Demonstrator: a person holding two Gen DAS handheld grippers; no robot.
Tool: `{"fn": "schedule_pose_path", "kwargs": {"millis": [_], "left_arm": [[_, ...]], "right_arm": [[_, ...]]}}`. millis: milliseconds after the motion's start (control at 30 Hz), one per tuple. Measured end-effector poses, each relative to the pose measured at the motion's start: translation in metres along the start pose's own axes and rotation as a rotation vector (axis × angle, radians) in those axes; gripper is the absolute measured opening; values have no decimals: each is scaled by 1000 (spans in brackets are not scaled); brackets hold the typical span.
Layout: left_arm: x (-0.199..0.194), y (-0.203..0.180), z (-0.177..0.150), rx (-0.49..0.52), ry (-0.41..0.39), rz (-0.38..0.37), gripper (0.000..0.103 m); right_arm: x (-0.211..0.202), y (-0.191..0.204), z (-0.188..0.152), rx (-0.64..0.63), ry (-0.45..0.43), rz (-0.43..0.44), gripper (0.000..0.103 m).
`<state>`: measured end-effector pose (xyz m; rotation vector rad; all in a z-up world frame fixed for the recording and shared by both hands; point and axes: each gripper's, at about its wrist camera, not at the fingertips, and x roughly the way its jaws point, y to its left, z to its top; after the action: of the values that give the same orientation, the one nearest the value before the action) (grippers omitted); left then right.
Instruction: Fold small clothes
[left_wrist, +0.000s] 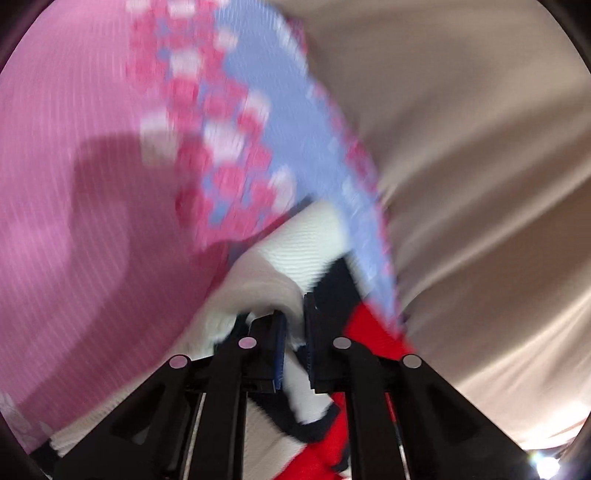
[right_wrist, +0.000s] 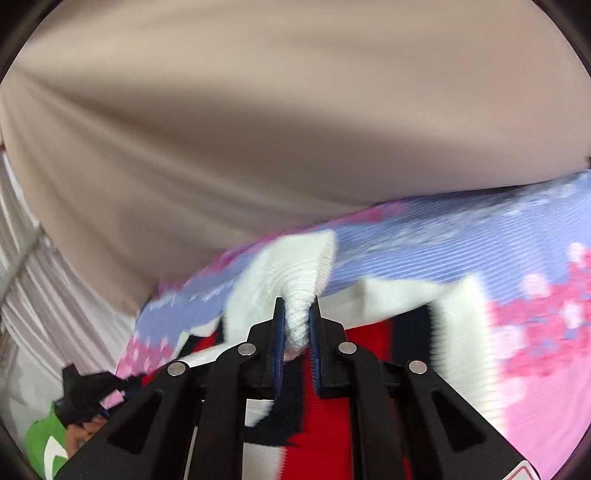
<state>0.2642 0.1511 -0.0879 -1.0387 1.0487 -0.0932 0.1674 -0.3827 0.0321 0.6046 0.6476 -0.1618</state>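
A small knitted garment (left_wrist: 295, 243), white with red and navy stripes, lies over a pink, lilac and white patterned cloth (left_wrist: 236, 122). My left gripper (left_wrist: 293, 325) is shut on a white fold of the garment. My right gripper (right_wrist: 297, 317) is shut on a bunched white ribbed edge of the same garment (right_wrist: 295, 273), whose red and navy stripes run under the fingers. The patterned cloth (right_wrist: 461, 240) spreads to the right in the right wrist view. Both views are blurred.
A beige sheet (left_wrist: 480, 147) covers the surface beyond the patterned cloth; it also fills the top of the right wrist view (right_wrist: 277, 110). A heap of other clothes, black and green (right_wrist: 70, 406), lies at lower left there.
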Motion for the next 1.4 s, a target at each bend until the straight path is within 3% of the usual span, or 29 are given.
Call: {"fn": "schedule_pose_path", "kwargs": {"millis": [100, 133, 300, 367, 467, 567, 600, 633, 733, 833, 900, 1033, 1133, 1300, 1400], "left_arm": [[22, 9, -20, 14, 25, 92, 8], [23, 13, -24, -2, 24, 99, 8], [9, 18, -30, 16, -30, 111, 8], [5, 20, -35, 16, -24, 119, 8], [10, 17, -31, 25, -16, 120, 10], [13, 19, -28, 45, 1, 95, 11], [14, 20, -27, 56, 5, 85, 11], [13, 21, -27, 66, 8, 74, 11], [11, 28, -27, 65, 13, 39, 11], [10, 31, -27, 71, 18, 20, 11], [10, 32, -27, 83, 25, 16, 11], [12, 28, -27, 132, 40, 17, 11], [14, 31, -25, 145, 51, -6, 10], [18, 25, -25, 203, 48, -1, 9], [19, 15, -27, 243, 52, 43, 10]], "right_arm": [[53, -65, -41, 54, 228, -148, 10], [58, -74, -48, 80, 254, -146, 10], [31, -77, -46, 110, 150, -43, 10], [51, -83, -57, 63, 242, -109, 10], [45, -78, -51, 39, 251, -124, 13], [8, -49, -43, -19, 137, -227, 20], [-4, -33, -41, -44, 93, -227, 22], [-5, -18, -40, -52, 94, -173, 22], [32, 61, -37, -191, 206, 27, 18], [105, 155, -51, -374, 366, 194, 10], [157, 196, -62, -440, 465, 222, 6], [255, 237, -77, -502, 556, 121, 0], [291, 248, -74, -481, 514, 81, 0], [311, 261, -66, -494, 442, 36, 0], [292, 262, -63, -496, 447, 5, 0]]}}
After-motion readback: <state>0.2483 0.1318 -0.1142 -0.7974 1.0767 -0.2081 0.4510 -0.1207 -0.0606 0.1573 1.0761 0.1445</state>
